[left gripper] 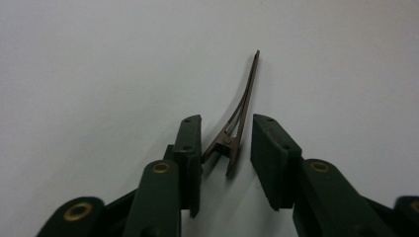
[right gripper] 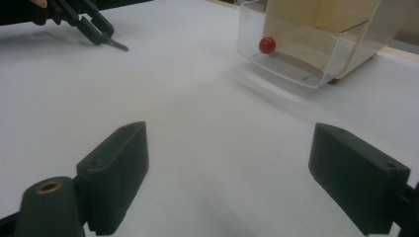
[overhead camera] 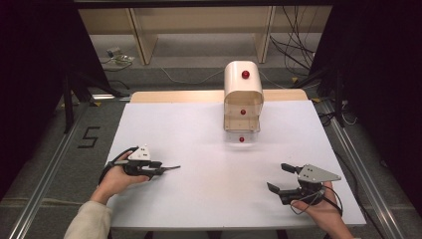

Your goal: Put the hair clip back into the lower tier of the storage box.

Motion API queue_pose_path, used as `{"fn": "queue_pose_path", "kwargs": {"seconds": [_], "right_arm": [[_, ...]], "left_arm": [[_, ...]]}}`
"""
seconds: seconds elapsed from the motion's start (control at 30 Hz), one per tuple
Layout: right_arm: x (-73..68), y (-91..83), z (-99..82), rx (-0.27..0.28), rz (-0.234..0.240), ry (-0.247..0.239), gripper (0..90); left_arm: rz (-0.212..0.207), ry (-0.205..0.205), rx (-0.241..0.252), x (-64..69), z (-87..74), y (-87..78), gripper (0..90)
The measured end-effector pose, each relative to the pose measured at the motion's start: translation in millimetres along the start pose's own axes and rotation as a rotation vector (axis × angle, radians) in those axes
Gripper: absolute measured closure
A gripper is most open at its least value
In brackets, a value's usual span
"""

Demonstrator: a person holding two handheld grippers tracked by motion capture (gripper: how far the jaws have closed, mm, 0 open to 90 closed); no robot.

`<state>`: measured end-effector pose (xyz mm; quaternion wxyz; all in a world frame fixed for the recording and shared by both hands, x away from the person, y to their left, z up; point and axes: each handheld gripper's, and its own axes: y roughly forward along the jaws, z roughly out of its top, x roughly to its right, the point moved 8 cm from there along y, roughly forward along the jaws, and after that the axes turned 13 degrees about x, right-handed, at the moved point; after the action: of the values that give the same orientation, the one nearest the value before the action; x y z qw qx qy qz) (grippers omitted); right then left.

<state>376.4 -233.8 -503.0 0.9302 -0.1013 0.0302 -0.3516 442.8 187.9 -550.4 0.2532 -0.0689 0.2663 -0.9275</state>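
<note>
A thin brown metal clip lies between the jaws of my left gripper, its long tip pointing away. Its splayed handle end sits against the left pad, and a gap shows to the right pad. From above, the left gripper rests at the table's front left with the clip sticking out to the right. My right gripper is at the front right, jaws wide apart and nothing between them. It looks across at the left gripper and the clip.
A cream box with a rounded top stands at the far middle of the white table, a clear tray at its front. Red knobs show on it, and a red ball sits behind the clear wall.
</note>
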Motion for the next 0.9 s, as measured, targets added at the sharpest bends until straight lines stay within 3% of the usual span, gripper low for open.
{"fn": "queue_pose_path", "kwargs": {"seconds": [0.17,0.4,0.9], "right_arm": [[-0.3,-0.1,0.2,0.003,0.0,0.002,16.1],[0.1,-0.6,0.0,-0.003,-0.003,0.003,16.1],[0.2,-0.7,0.1,-0.003,-0.003,0.002,16.1]], "left_arm": [[-0.011,0.019,-0.005,3.0,0.3,-0.1,74.8],[0.001,0.045,-0.014,4.9,1.5,0.0,75.7],[-0.001,0.007,0.008,6.7,6.6,-1.0,76.1]]}}
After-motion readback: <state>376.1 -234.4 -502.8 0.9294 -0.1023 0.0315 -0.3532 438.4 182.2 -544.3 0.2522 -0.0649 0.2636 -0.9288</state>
